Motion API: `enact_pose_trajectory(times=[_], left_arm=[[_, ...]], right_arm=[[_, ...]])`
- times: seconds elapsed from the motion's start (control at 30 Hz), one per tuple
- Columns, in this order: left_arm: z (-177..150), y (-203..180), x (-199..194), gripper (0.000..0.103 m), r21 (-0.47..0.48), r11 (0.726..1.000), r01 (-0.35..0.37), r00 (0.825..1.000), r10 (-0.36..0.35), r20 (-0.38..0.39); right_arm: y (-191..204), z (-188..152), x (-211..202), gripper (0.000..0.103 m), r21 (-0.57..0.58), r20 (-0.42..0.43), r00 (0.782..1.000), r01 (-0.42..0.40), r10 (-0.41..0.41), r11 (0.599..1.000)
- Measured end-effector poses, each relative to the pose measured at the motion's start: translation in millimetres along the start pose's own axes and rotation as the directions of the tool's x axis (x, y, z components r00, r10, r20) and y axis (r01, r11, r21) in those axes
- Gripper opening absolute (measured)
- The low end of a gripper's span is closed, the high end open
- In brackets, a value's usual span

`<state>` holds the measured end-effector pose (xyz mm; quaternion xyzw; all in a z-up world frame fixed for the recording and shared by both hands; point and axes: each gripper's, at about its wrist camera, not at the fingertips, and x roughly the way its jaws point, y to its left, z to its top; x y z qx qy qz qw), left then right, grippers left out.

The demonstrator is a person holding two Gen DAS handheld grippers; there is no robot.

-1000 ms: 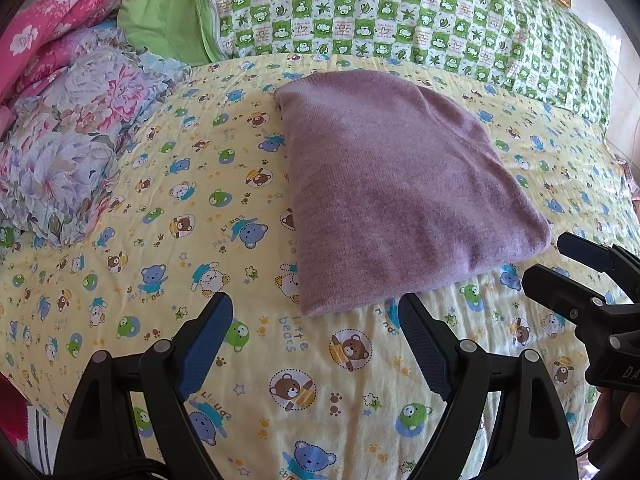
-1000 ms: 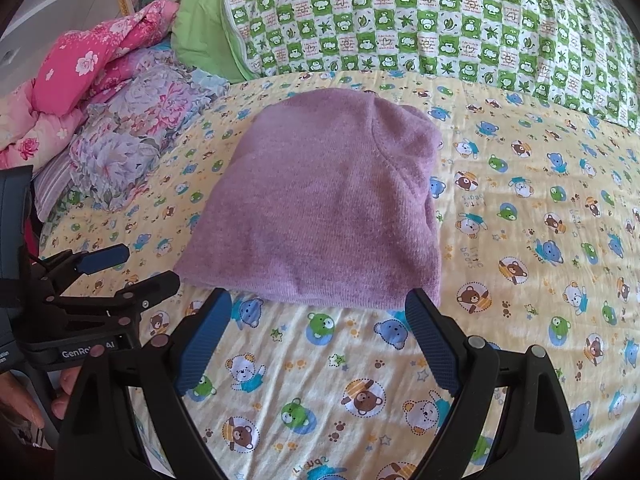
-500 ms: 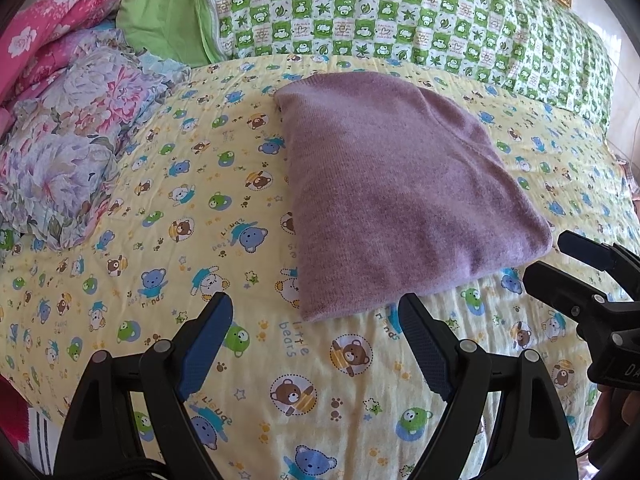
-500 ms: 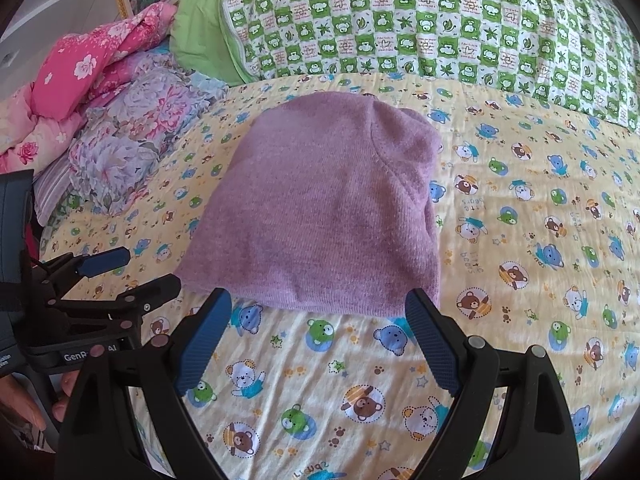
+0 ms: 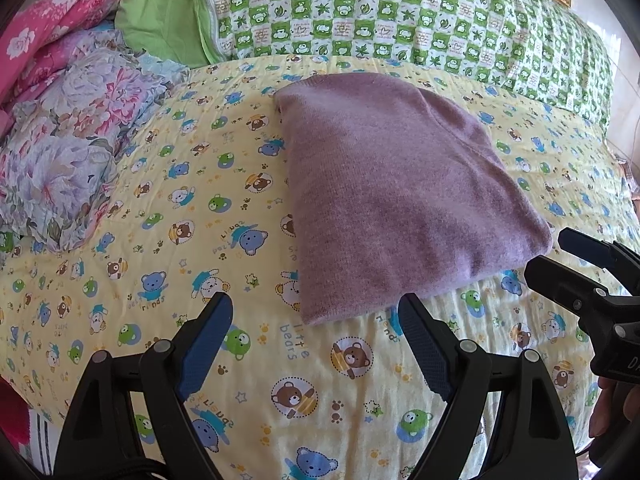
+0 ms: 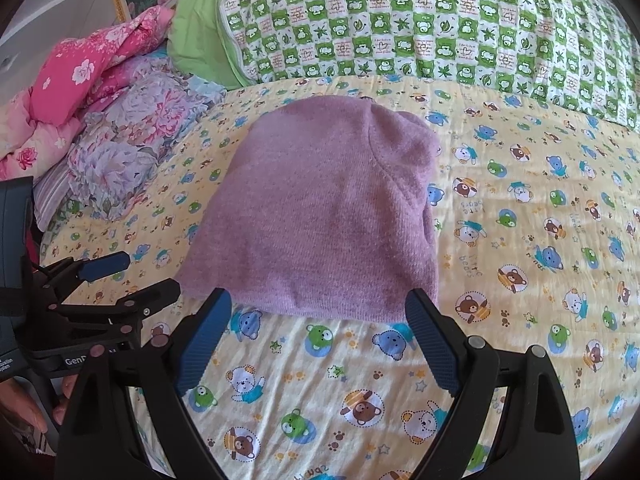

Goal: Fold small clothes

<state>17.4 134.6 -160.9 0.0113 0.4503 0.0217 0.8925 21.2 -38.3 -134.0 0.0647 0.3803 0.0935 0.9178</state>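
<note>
A lilac knitted garment (image 5: 392, 184) lies folded flat on the yellow bear-print bedspread (image 5: 160, 240). My left gripper (image 5: 316, 320) hangs open just short of its near left corner, nothing between its blue pads. In the right wrist view the same garment (image 6: 320, 216) sits straight ahead, and my right gripper (image 6: 320, 316) stands open at its near hem, empty. Each gripper shows in the other's view: the right gripper (image 5: 560, 256) at the right edge, the left gripper (image 6: 132, 276) at the left edge, both apart from the cloth.
A green-and-white checked pillow (image 5: 400, 20) and a plain green pillow (image 5: 160, 16) line the far side. A pile of floral bedding (image 5: 72, 136) and pink cloth (image 6: 80, 68) lies at the left. Bare bedspread (image 6: 540, 220) stretches right of the garment. A hand (image 6: 24, 408) holds the left gripper.
Both grippers have crept a little closer to the garment's near edge. The garment itself has not moved, and both grippers stay open.
</note>
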Motion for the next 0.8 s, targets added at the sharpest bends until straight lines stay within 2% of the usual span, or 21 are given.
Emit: enact_pose_trajectory(times=[0.8], left_arm=[[27, 17, -2, 0.085, -0.05, 0.999, -0.014, 1.0, 0.015, 0.023]], right_arm=[[-2, 17, 7, 0.089, 0.042, 0.017, 1.0, 0.005, -0.006, 0.999]])
